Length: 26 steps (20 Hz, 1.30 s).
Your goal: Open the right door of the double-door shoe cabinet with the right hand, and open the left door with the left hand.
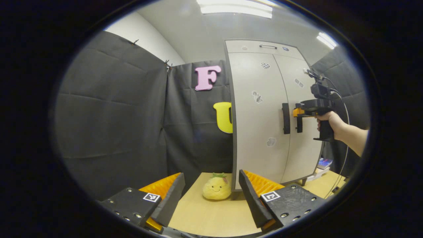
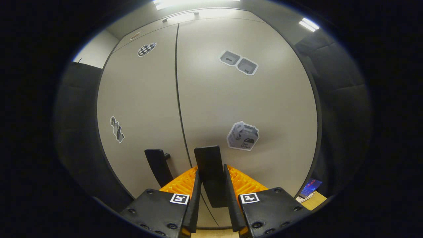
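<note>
Right gripper view: handle (image 2: 211, 172) between claw (image 2: 211, 198) fingers.

Black cloth (image 1: 112, 115) hangs as the booth's wall, pinned at its top edge, with a white wall (image 1: 145, 39) above it. The ceiling (image 1: 205, 29) is pale grey, lit by bright light panels (image 1: 236, 8). Below lies a light wooden desk (image 1: 208, 215). More dark cloth (image 2: 340, 109) hangs at the right.

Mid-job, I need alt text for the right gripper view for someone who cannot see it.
The right gripper is closed on the black vertical handle of the pale grey cabinet's right door, both doors shut. The left door has its own black handle just beside; stickers dot both doors.
</note>
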Tool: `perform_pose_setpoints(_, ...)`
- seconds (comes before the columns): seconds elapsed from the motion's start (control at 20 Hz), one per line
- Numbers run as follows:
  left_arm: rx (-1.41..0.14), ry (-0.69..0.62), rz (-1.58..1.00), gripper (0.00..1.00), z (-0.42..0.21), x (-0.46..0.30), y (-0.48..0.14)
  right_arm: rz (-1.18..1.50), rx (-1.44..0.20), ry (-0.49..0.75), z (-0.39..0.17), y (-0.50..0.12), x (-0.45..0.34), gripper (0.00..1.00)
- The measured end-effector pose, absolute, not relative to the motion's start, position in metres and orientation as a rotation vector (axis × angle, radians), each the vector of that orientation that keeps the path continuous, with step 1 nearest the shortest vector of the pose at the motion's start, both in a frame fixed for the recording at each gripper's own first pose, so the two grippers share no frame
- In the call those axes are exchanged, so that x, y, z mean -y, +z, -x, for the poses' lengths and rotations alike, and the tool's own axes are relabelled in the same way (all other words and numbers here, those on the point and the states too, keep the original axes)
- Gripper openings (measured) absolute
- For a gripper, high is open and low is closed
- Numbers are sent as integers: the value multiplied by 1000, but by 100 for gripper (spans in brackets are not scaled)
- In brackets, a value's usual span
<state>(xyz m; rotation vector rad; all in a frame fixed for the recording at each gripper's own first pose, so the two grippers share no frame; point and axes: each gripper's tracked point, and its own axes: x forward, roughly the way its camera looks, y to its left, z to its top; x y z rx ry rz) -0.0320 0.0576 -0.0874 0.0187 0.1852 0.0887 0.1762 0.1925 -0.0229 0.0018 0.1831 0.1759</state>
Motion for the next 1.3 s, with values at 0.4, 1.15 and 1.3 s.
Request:
perform_pose_setpoints(0.4, -196, 113, -16, 93, 50, -63, -87, 41, -200, 207, -177, -27, -193, 24)
perform_pose_setpoints(1.15, -198, 93, -8, 94, 79, -35, -81, 32, -244, 333, -132, -18, -180, 8)
perform_pose_setpoints(1.3, -195, 74, -13, 93, 79, -20, -79, 29, -235, 357, -114, -16, -166, 8)
